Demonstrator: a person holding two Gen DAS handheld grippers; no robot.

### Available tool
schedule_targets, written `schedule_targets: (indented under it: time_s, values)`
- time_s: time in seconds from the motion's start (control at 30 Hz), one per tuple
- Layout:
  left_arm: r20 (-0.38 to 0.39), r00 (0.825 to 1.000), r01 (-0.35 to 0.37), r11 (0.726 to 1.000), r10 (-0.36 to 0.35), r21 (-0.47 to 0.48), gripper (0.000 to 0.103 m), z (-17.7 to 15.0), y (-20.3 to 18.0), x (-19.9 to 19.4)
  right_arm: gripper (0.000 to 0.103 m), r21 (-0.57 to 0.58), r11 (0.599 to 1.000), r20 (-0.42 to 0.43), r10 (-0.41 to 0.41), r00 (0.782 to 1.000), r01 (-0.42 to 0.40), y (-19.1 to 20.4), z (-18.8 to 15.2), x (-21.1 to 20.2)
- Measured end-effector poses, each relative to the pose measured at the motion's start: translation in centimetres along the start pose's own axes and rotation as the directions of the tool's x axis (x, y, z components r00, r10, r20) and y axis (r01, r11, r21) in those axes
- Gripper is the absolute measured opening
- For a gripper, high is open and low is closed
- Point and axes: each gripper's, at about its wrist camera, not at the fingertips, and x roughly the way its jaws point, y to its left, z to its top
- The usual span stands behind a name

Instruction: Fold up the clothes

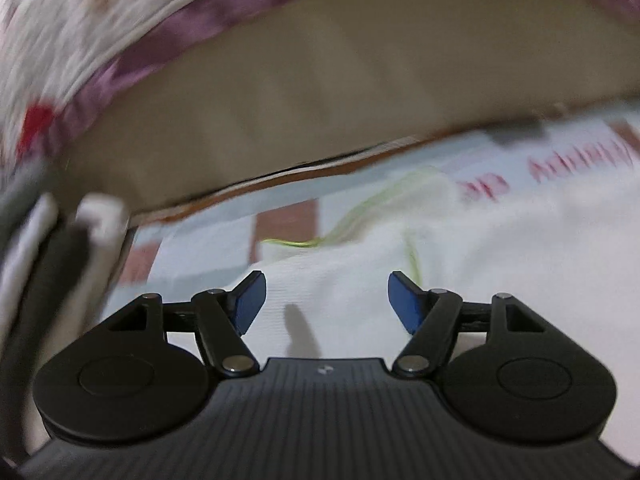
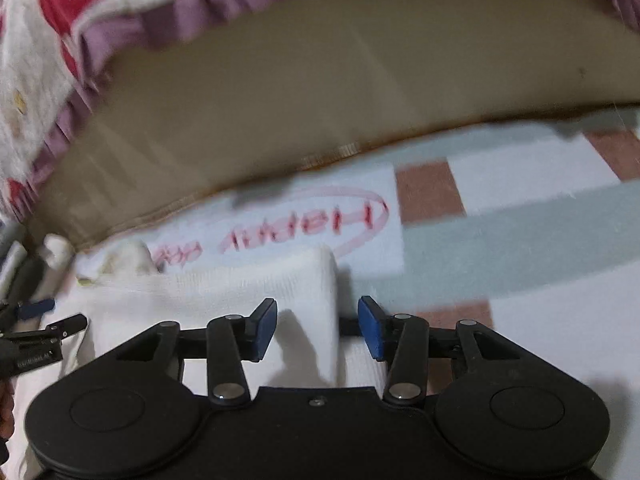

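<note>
A white knit garment (image 1: 460, 264) with yellow-green stitching lies on a checked bed sheet (image 1: 192, 240). My left gripper (image 1: 326, 300) hovers low over its left part, jaws wide apart, nothing between the blue pads (image 1: 250, 300). In the right wrist view the same white garment (image 2: 240, 292) shows a folded right edge. My right gripper (image 2: 317, 328) is open, straddling that edge, with the left pad over the cloth and the right pad (image 2: 370, 328) over the sheet (image 2: 520, 240). The left gripper's tips (image 2: 36, 308) show at the far left. Both views are motion-blurred.
A tan headboard (image 1: 320, 100) runs along the far side of the bed. Above it hangs a floral cloth with a purple frilled border (image 2: 120, 32). The sheet carries brown squares (image 2: 430, 192) and red lettering (image 2: 304, 228). Grey and white objects (image 1: 60, 248) stand at the bed's left edge.
</note>
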Motion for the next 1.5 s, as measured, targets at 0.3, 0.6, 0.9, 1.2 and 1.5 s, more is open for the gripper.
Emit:
schedule_targets:
  time_s: [0.3, 0.6, 0.9, 1.2, 1.5]
  values:
    - [-0.004, 0.998, 0.062, 0.988, -0.063, -0.141, 0.068, -4.1, 4.4, -3.6, 0.004, -0.15, 0.988, 0.082, -0.013, 0.997, 0.026, 1.6, 1.0, -1.3]
    - [-0.124, 0.992, 0.011, 0.995, -0.024, -0.101, 0.072, -10.3, 6.8, -5.8, 0.033, -0.096, 0.99, -0.017, -0.11, 0.994, 0.108, 0.8, 0.8, 0.5]
    - [-0.233, 0.963, -0.189, 0.955, 0.135, -0.228, 0.08, -13.8, 13.2, -7.5, 0.058, 0.208, 0.968, -0.118, -0.118, 0.986, 0.141, -1.9, 0.8, -4.2]
    - [-0.289, 0.942, -0.242, 0.939, 0.169, -0.242, 0.08, -17.0, 14.9, -12.2, 0.059, 0.479, 0.871, -0.12, 0.188, 0.975, -0.109, -1.9, -3.7, -10.5]
    - [-0.042, 0.999, 0.02, 0.99, -0.027, -0.138, 0.076, -13.6, 8.2, -17.1, 0.063, 0.72, 0.666, 0.068, 0.213, 0.975, -0.196, -1.2, -10.8, -15.9]
